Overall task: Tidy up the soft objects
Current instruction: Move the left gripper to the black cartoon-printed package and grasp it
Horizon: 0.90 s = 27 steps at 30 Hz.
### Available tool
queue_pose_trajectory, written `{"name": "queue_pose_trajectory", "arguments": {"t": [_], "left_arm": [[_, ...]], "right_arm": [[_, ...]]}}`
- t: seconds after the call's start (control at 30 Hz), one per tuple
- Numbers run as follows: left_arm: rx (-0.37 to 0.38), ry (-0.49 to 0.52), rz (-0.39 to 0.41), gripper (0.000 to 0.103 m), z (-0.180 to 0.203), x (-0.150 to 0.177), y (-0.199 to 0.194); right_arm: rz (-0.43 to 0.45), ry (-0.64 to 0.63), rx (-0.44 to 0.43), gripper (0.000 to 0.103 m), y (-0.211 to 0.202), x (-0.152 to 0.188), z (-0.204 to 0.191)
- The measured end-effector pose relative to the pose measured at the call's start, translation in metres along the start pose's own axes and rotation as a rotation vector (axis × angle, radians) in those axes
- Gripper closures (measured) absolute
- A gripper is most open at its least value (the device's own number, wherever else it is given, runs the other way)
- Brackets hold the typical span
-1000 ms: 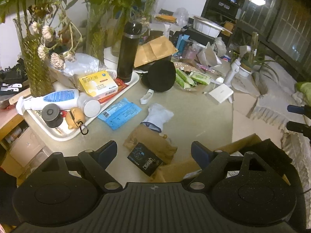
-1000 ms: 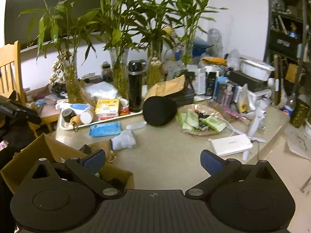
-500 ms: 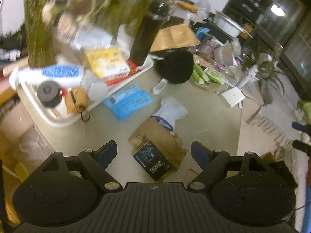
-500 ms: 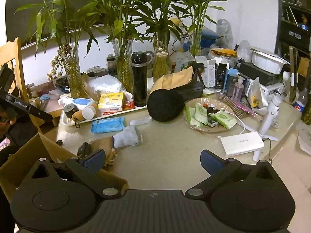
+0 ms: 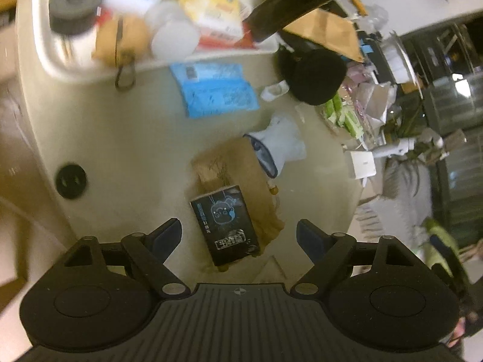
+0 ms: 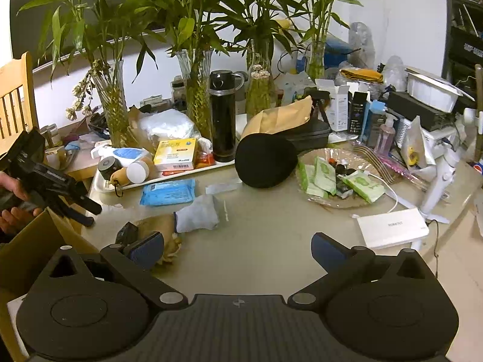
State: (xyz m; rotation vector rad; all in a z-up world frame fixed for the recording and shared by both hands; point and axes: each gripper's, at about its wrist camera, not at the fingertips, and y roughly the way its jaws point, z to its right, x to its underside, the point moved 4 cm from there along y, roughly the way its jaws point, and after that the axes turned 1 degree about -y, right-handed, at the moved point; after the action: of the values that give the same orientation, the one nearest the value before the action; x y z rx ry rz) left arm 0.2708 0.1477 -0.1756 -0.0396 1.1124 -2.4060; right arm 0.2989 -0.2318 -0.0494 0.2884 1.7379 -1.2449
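My left gripper [image 5: 238, 236] is open and empty, hovering over the table and pointing down at a small black box [image 5: 225, 227] that lies on a brown cloth bag [image 5: 238, 175]. A white sock with a blue cuff [image 5: 279, 147] lies just beyond the bag. A black beanie [image 5: 315, 77] sits farther back. My right gripper [image 6: 238, 249] is open and empty above the table's front. In the right wrist view the sock [image 6: 197, 214], brown bag [image 6: 158, 226], beanie [image 6: 265, 164] and the left gripper [image 6: 86, 211] at far left all show.
A white tray [image 6: 102, 185] holds bottles and a yellow box [image 6: 175, 158], with a black flask [image 6: 223, 114] and plant vases behind. A blue wipes pack [image 6: 167, 191], a snack plate [image 6: 339, 202], a white power bank [image 6: 392, 227] and a cardboard box [image 6: 27, 250] surround the work area.
My left gripper has moved forward and tilted down over the table, so the black box and brown bag now lie between its fingers' line. My right gripper has barely shifted.
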Motion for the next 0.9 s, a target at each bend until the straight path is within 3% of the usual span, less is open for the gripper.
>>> {"name": "queue_pose_trajectory", "arguments": {"t": [0.3,0.73,0.9], "left_arm": [[0.042,-0.096,-0.062,0.021,-0.016,-0.006,0.037],[0.013,-0.104,-0.068,0.051,-0.022,-0.007,0.056],[-0.011,-0.06,-0.043,0.055,-0.018,-0.007,0.052]], "right_arm": [[-0.012,0.026,-0.001,0.0,0.033,-0.001,0.02],[-0.033,0.041,-0.008,0.0,0.073,0.004,0.031],[-0.049,0.04,-0.018,0.0,0.084,0.009,0.027]]}}
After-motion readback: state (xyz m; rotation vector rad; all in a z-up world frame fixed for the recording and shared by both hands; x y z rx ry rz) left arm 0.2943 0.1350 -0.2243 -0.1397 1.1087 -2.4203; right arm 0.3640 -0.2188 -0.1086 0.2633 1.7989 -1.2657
